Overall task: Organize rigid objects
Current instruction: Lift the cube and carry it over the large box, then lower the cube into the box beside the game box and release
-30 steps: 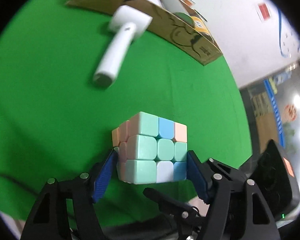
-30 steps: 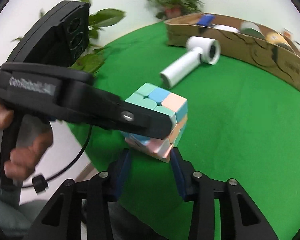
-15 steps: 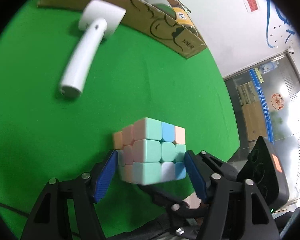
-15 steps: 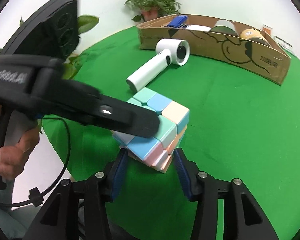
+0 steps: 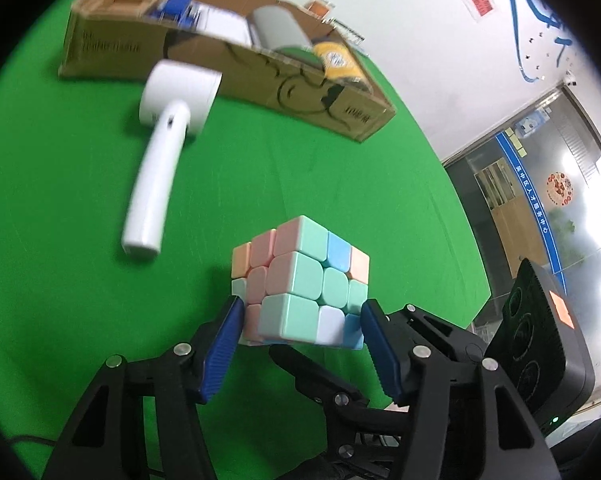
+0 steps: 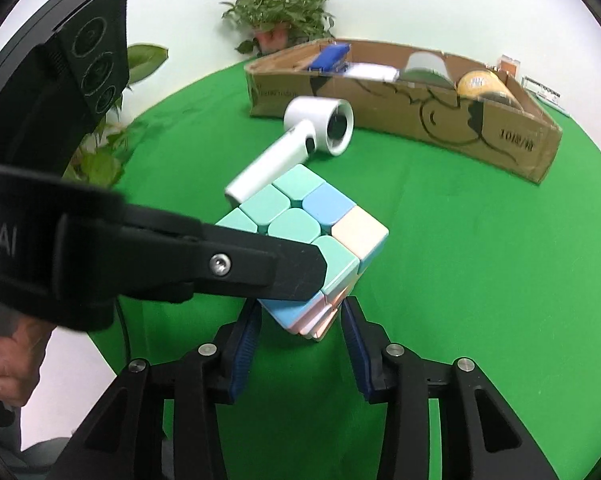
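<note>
A pastel puzzle cube [image 5: 300, 280] hangs a little above the green cloth between both grippers. My left gripper [image 5: 302, 306] has its blue pads [image 5: 224, 344] against two opposite sides of the cube, and the jaws are closing. In the right wrist view one black left finger [image 6: 260, 268] crosses in front of the cube [image 6: 324, 216]. My right gripper [image 6: 302, 304] comes from below. Its jaws are closing and the pad tips touch the cube's lowest layer. A white hair dryer [image 5: 160, 168] lies on the cloth beyond the cube.
A long cardboard box [image 6: 440, 116] stands at the far side of the green cloth [image 6: 480, 280], with a blue item, a grey roll and a yellow can in it. Potted plants [image 6: 276, 12] stand behind it. A hand [image 6: 4, 360] holds the left gripper's handle.
The cube has risen slightly with both grippers and both views have swung. My right jaws widened briefly, then came back in on the cube's lower layer. The left pads have drawn closer together.
</note>
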